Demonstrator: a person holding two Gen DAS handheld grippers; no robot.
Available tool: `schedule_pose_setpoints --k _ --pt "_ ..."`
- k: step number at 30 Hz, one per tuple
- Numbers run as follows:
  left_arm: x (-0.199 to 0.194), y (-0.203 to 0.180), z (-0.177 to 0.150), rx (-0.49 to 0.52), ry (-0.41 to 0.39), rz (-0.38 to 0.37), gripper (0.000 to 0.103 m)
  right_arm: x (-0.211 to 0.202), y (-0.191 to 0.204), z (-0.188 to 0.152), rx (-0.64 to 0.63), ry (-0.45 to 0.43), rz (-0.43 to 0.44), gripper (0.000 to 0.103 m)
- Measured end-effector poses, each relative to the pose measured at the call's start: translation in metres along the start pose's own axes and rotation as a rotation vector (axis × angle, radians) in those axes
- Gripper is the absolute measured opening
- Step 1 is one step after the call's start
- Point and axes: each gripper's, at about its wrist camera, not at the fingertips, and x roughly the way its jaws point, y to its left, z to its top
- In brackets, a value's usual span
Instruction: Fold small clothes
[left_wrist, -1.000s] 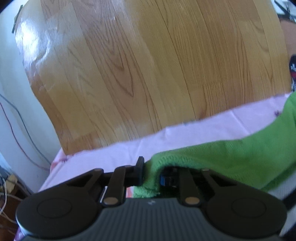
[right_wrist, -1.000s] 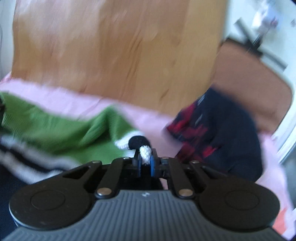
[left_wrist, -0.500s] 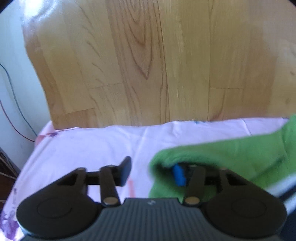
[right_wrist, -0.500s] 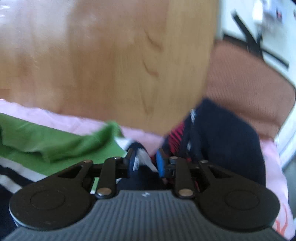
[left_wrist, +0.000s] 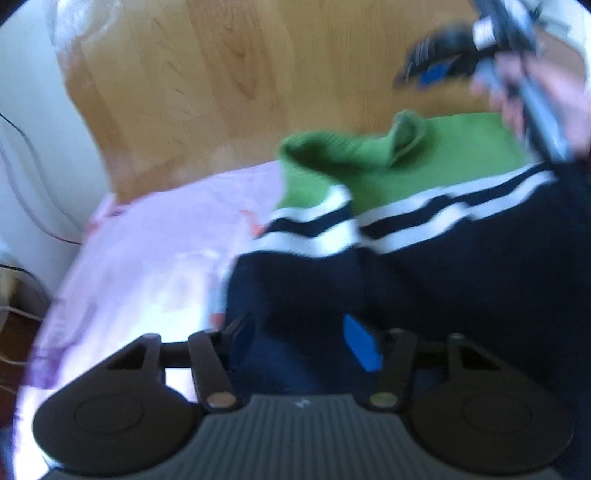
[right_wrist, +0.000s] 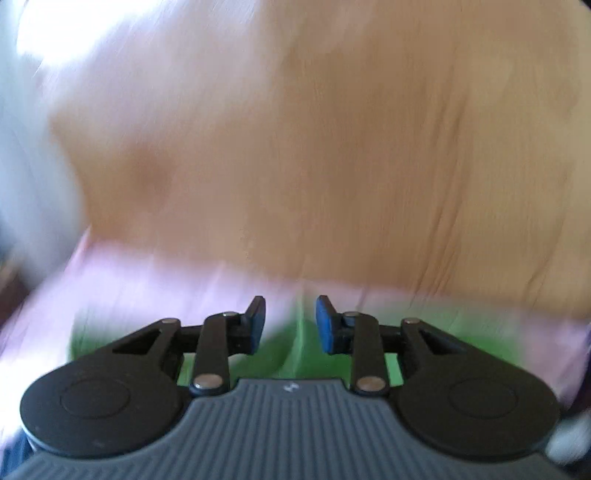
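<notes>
Both grippers released sweater (left_wrist: 424, 236), left gripper (left_wrist: 301, 338) opening, empty

Daylit; heavy motion blur; upper-left glare; fisheye bending at edges.

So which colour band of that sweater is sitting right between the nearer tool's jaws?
The navy band, the lowest part of the sweater, below the white stripes; the green band lies farthest, toward the wooden floor.
</notes>
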Motion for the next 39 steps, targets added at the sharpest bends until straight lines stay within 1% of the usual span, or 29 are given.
schedule_pose_setpoints --k 1,2,3,4,6,7,9,11,12,15,17,18,19,20,21,22,23,24,25,26,27,30,32,33,34,35,36,38,39 --pt "0.003 0.003 0.001 -0.011 0.004 0.030 0.047 -0.003 -0.005 0.010 0.076 -0.033 -0.020 0.044" --pt "0.006 0.008 0.003 -0.026 0.003 0.045 0.046 -0.007 -0.011 0.018 0.142 -0.031 0.010 0.044" --pt "0.007 0.014 0.004 -0.039 -0.005 0.057 0.046 -0.014 -0.014 0.021 0.165 -0.019 0.054 0.044" --pt "0.007 0.020 0.004 -0.047 -0.012 0.068 0.045 -0.024 -0.015 0.020 0.148 -0.018 0.081 0.043" --pt "0.012 0.029 0.007 -0.068 -0.004 0.079 0.045 -0.057 -0.016 0.008 0.059 -0.035 0.075 0.044" --pt "0.012 0.032 0.006 -0.087 0.004 0.066 0.043 -0.073 -0.018 -0.002 0.016 -0.037 0.071 0.044" --pt "0.000 0.032 0.007 -0.095 -0.018 -0.001 0.046 -0.102 -0.026 -0.022 -0.057 -0.016 0.045 0.044" --pt "-0.016 0.023 0.003 -0.043 -0.062 -0.051 0.056 -0.130 -0.037 -0.045 -0.108 0.013 0.012 0.044" --pt "-0.022 0.016 -0.001 -0.011 -0.075 -0.056 0.058 -0.146 -0.044 -0.058 -0.124 0.025 0.004 0.045" --pt "-0.023 0.000 -0.016 0.064 -0.052 -0.053 0.058 -0.183 -0.056 -0.095 -0.169 0.066 -0.023 0.046" --pt "-0.014 -0.005 -0.026 0.087 -0.020 -0.027 0.053 -0.204 -0.061 -0.118 -0.175 0.089 -0.039 0.050" --pt "-0.014 -0.006 -0.030 0.083 -0.036 -0.019 0.053 -0.193 -0.062 -0.119 -0.163 0.107 -0.034 0.054" --pt "-0.015 -0.006 -0.032 0.086 -0.045 -0.019 0.047 -0.191 -0.056 -0.129 -0.149 0.129 -0.027 0.058" --pt "-0.015 -0.007 -0.031 0.090 -0.049 -0.023 0.027 -0.194 -0.056 -0.140 -0.134 0.152 -0.026 0.060" --pt "-0.014 -0.007 -0.030 0.092 -0.050 -0.007 0.013 -0.195 -0.056 -0.146 -0.121 0.171 -0.026 0.063" --pt "-0.011 -0.007 -0.029 0.097 -0.045 0.027 0.006 -0.197 -0.054 -0.156 -0.112 0.191 -0.024 0.063" --pt "-0.007 -0.004 -0.027 0.096 -0.049 0.042 0.005 -0.198 -0.050 -0.162 -0.114 0.206 -0.028 0.063" --pt "0.000 -0.001 -0.025 0.089 -0.046 0.056 0.005 -0.198 -0.049 -0.169 -0.129 0.211 -0.044 0.060" --pt "0.006 0.004 -0.022 0.078 -0.041 0.087 0.005 -0.208 -0.047 -0.177 -0.164 0.190 -0.069 0.041" --pt "0.013 0.012 -0.018 0.069 -0.041 0.123 0.005 -0.211 -0.046 -0.175 -0.179 0.187 -0.083 0.025" --pt "0.018 0.020 -0.012 0.058 -0.047 0.159 0.005 -0.214 -0.050 -0.169 -0.150 0.184 -0.093 0.010" --pt "0.032 0.056 0.013 -0.020 -0.068 0.283 0.005 -0.243 -0.077 -0.146 -0.107 0.057 -0.277 0.009" --pt "0.046 0.090 0.032 -0.138 -0.033 0.347 0.008 -0.257 -0.097 -0.131 -0.152 -0.011 -0.501 0.010" --pt "0.051 0.105 0.040 -0.198 -0.018 0.351 0.009 -0.260 -0.107 -0.126 -0.176 -0.029 -0.614 0.013" --pt "0.050 0.116 0.046 -0.250 -0.018 0.358 0.009 -0.263 -0.117 -0.122 -0.168 -0.027 -0.691 0.021" --pt "0.044 0.120 0.049 -0.276 -0.042 0.355 0.009 -0.268 -0.126 -0.117 -0.124 -0.027 -0.725 0.023" --pt "0.035 0.119 0.051 -0.272 -0.085 0.342 0.010 -0.275 -0.129 -0.114 -0.081 -0.044 -0.708 0.024" --pt "0.020 0.110 0.054 -0.245 -0.144 0.326 0.018 -0.282 -0.125 -0.109 -0.021 -0.070 -0.583 0.025" --pt "0.013 0.105 0.053 -0.236 -0.164 0.302 0.018 -0.279 -0.118 -0.106 -0.016 -0.063 -0.514 0.025"
